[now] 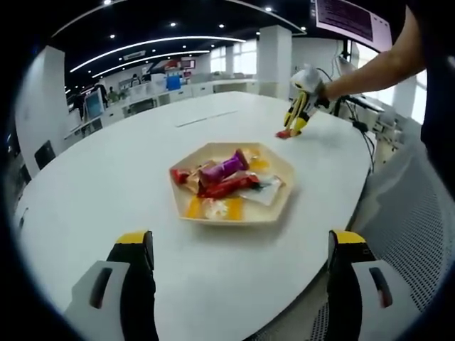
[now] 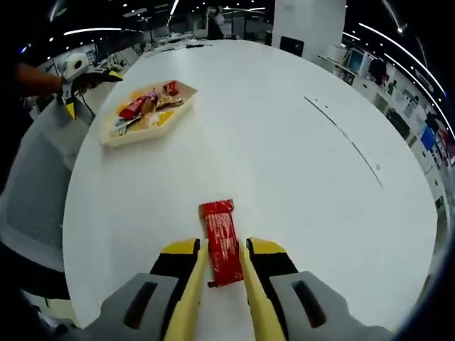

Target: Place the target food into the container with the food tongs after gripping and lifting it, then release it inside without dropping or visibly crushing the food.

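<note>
Red-wrapped snack bar (image 2: 222,241), flat and rectangular in glossy foil, is framed between the two yellow-padded jaws of the right gripper (image 2: 224,273), which serves here as the food tongs. The jaws are drawn in narrow along the bar's long sides, apparently touching the wrapper, while the packet is seen lying flat on the white oval table (image 2: 284,142); whether real pressure is applied cannot be told. The grip is taken along the length, judged as a way to spread force and spare the food from crushing.

Seen from the left gripper view, the right gripper (image 1: 296,114) is held low at the table's far edge, its tips down on the red bar (image 1: 284,133), with a bare forearm (image 1: 377,67) reaching in behind it.

Well apart from the bar, the pale wooden hexagonal tray (image 2: 121,138) is set near the table's other side, already loaded with assorted wrapped sweets (image 1: 227,177) in purple, red, orange and clear wrappers. It is judged to be the container, and a lift and a carry across the bare tabletop are still called for.

The left gripper (image 1: 242,245) is held with jaws spread wide and nothing between them, hovering just short of the tray (image 1: 284,170), presumably kept ready without obstructing the drop.
</note>
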A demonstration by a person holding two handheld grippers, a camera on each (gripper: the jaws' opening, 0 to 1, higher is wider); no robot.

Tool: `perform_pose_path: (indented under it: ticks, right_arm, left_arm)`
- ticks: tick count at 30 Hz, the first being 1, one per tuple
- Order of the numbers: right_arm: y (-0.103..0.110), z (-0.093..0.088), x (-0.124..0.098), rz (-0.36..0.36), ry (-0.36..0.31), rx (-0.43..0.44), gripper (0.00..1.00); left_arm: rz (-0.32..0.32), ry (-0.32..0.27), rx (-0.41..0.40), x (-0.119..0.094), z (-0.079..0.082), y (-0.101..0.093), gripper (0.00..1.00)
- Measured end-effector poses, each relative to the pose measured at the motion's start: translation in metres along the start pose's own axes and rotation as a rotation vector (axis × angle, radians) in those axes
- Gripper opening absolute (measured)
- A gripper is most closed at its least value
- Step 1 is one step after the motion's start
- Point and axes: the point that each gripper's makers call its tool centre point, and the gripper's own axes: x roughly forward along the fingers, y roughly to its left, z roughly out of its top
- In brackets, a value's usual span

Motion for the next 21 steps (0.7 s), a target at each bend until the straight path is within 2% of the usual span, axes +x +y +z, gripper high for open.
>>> perform_pose_path:
  ticks: [8,17,18,20,21]
  right_arm:
    - [0.0011,0.0029,0.0021,-0.004,0.063,-0.019,0.25]
    - [-0.0009,0.0023,0.0027,-0.021,0.065,-0.004,0.24]
    - [-0.0023,0.0027,0.0027,-0.021,0.063,0.028,0.24]
    - [-0.0029,0.0024,0.0022,-0.019,0.059,0.023,0.24]
    - [-0.0029,0.0028,0.0017,-0.014,0.051,0.088,0.24]
  left_arm:
    - [0.001,-0.005,-0.003,-0.0005,0.001,0.0002,0.98]
    - [0.005,-0.011,-0.001,-0.0011,0.0022,0.0009,0.98]
    - [0.005,-0.012,0.002,-0.0011,0.0027,0.0007,0.98]
    - [0.003,-0.014,-0.001,-0.0014,0.0035,0.0001,0.98]
    - [0.004,-0.015,0.002,-0.0018,0.0043,-0.0001,0.98]
